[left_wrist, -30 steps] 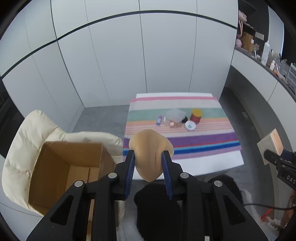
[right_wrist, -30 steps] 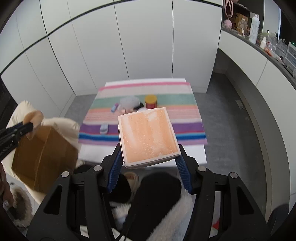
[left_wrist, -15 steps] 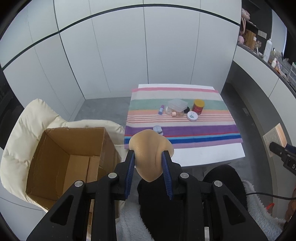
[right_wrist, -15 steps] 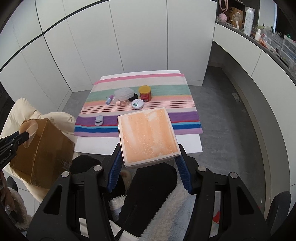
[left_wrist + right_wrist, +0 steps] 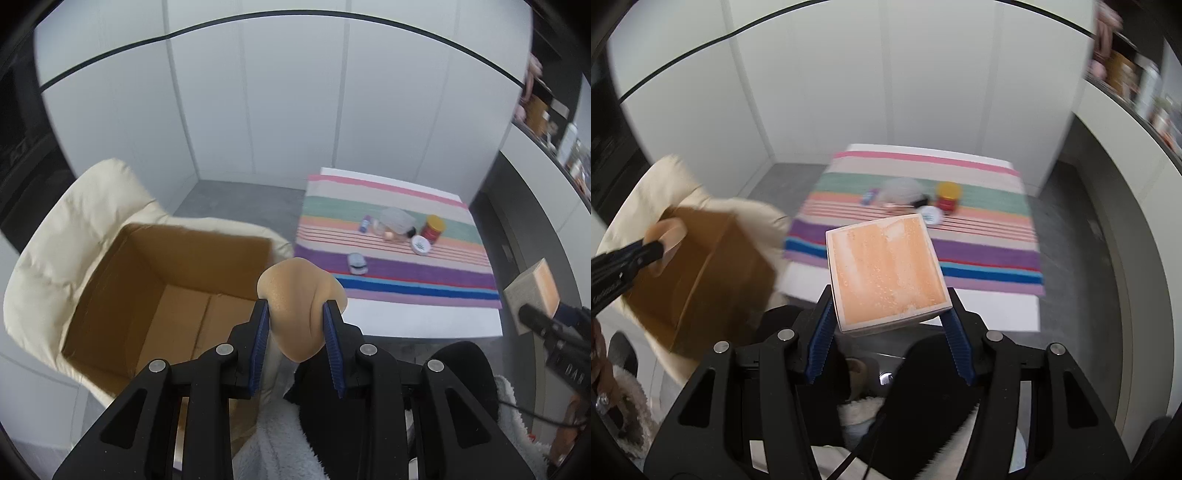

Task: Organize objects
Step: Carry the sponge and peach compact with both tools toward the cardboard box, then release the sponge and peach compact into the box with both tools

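My left gripper (image 5: 297, 314) is shut on a soft tan sponge (image 5: 299, 295), held in the air just right of an open, empty-looking cardboard box (image 5: 155, 295) on a cream chair (image 5: 74, 229). My right gripper (image 5: 886, 310) is shut on a square orange box (image 5: 884, 267), held in the air in front of the table. The left gripper with the sponge (image 5: 665, 230) shows at the left of the right wrist view, over the cardboard box (image 5: 701, 273). The orange box also shows at the right edge of the left wrist view (image 5: 532, 291).
A white table (image 5: 424, 317) with a striped cloth (image 5: 406, 266) carries a red jar with a yellow lid (image 5: 433, 229), a white round tin (image 5: 421, 245), a clear plastic container (image 5: 397, 218), a small blue tube (image 5: 365, 224) and a small grey item (image 5: 357, 263). A shelf with bottles runs along the right wall.
Both grippers have swung to the left with their loads. The cardboard box now sits nearer and more central in the left wrist view, and the table has shifted right.
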`<action>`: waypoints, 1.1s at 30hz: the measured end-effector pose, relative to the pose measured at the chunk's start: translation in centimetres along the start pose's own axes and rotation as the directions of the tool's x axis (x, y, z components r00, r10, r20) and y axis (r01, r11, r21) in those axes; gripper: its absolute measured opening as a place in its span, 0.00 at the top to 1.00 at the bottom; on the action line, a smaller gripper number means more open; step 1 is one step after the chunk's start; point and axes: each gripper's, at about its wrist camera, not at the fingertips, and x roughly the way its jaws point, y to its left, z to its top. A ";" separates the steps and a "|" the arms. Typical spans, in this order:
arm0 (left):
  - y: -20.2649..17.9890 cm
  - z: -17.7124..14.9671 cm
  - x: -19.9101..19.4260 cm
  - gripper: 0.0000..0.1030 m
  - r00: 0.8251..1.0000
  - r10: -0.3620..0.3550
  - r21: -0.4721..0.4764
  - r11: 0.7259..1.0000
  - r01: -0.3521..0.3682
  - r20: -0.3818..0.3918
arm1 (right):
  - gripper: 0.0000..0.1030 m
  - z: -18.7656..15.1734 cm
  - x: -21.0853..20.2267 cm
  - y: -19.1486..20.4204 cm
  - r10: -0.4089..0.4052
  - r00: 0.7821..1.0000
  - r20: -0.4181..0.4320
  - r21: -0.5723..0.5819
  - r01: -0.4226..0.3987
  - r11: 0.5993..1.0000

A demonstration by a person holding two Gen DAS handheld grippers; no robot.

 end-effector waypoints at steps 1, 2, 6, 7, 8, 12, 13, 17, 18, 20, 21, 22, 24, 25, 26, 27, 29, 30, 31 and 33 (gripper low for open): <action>0.7 -0.1 -0.2 0.71 1.000 0.012 -0.015 1.000 -0.012 0.002 | 0.44 0.1 0.1 1.4 0.021 1.000 0.002 -0.037 -0.021 0.999; 1.4 -0.3 -0.3 0.71 1.000 0.021 -0.027 0.999 -0.021 0.003 | 0.44 0.2 0.3 2.6 0.035 0.999 0.004 -0.065 -0.035 0.997; 4.3 -1.2 -0.7 0.71 0.998 0.067 -0.092 0.993 -0.067 -0.004 | 0.44 0.2 0.8 7.2 0.108 0.994 0.005 -0.174 -0.106 0.979; 5.0 -1.5 -0.8 0.71 0.997 0.078 -0.108 0.991 -0.078 -0.009 | 0.44 0.2 0.9 8.5 0.132 0.991 0.001 -0.202 -0.129 0.971; 5.7 -1.8 -0.9 0.71 0.996 0.087 -0.124 0.988 -0.088 -0.013 | 0.44 0.1 1.0 9.4 0.148 0.989 -0.002 -0.219 -0.145 0.965; 8.1 -3.4 -1.4 0.71 0.992 0.118 -0.177 0.977 -0.122 -0.033 | 0.44 -0.2 1.5 13.1 0.213 0.977 -0.021 -0.290 -0.210 0.934; 8.7 -3.7 -1.5 0.71 0.991 0.125 -0.188 0.974 -0.130 -0.037 | 0.44 -0.2 1.7 14.0 0.227 0.973 -0.029 -0.308 -0.225 0.925; 10.9 -4.5 -1.6 0.71 0.989 0.139 -0.237 0.960 -0.148 -0.052 | 0.44 -0.3 2.5 17.1 0.261 0.964 -0.052 -0.347 -0.262 0.900; 11.3 -4.7 -1.8 0.71 0.988 0.143 -0.244 0.958 -0.152 -0.052 | 0.44 -0.1 2.8 17.7 0.266 0.962 -0.056 -0.355 -0.269 0.895; 12.1 -4.7 -1.8 0.71 0.988 0.148 -0.258 0.953 -0.157 -0.052 | 0.44 0.0 3.1 19.2 0.278 0.958 -0.064 -0.373 -0.281 0.884; 12.4 -4.5 -1.7 0.71 0.987 0.151 -0.265 0.951 -0.159 -0.050 | 0.44 -0.1 3.1 19.8 0.283 0.957 -0.064 -0.380 -0.286 0.880; 12.7 -4.3 -1.5 0.70 0.987 0.153 -0.268 0.950 -0.161 -0.049 | 0.44 0.1 3.3 20.5 0.287 0.956 -0.065 -0.390 -0.289 0.874; 13.3 -3.9 -1.0 0.70 0.986 0.158 -0.270 0.949 -0.165 -0.047 | 0.44 0.5 3.8 21.5 0.289 0.955 -0.067 -0.406 -0.291 0.866; 13.6 -3.7 -0.8 0.70 0.986 0.161 -0.273 0.947 -0.168 -0.049 | 0.44 0.7 4.0 22.0 0.291 0.954 -0.066 -0.414 -0.292 0.862; 14.0 -3.4 -0.5 0.70 0.985 0.163 -0.281 0.945 -0.170 -0.049 | 0.44 1.0 4.3 22.4 0.291 0.954 -0.066 -0.423 -0.291 0.858; 14.7 -3.2 -0.1 0.70 0.985 0.168 -0.299 0.938 -0.173 -0.042 | 0.44 1.3 4.7 23.0 0.289 0.955 -0.067 -0.432 -0.289 0.854; 16.1 -2.8 0.5 0.70 0.979 0.202 -0.339 0.919 -0.200 -0.030 | 0.44 1.8 5.5 24.0 0.287 0.955 -0.073 -0.446 -0.288 0.847; 17.1 -2.5 0.9 0.69 0.973 0.228 -0.360 0.906 -0.225 -0.034 | 0.44 2.0 5.8 24.3 0.287 0.955 -0.078 -0.450 -0.291 0.845; 17.9 -2.3 1.4 0.67 0.970 0.241 -0.375 0.896 -0.237 -0.035 | 0.44 2.4 6.6 24.9 0.289 0.953 -0.094 -0.450 -0.300 0.841; 19.8 -2.0 2.4 0.60 0.963 0.264 -0.415 0.872 -0.260 -0.050 | 0.44 2.9 7.7 25.8 0.298 0.947 -0.121 -0.446 -0.320 0.836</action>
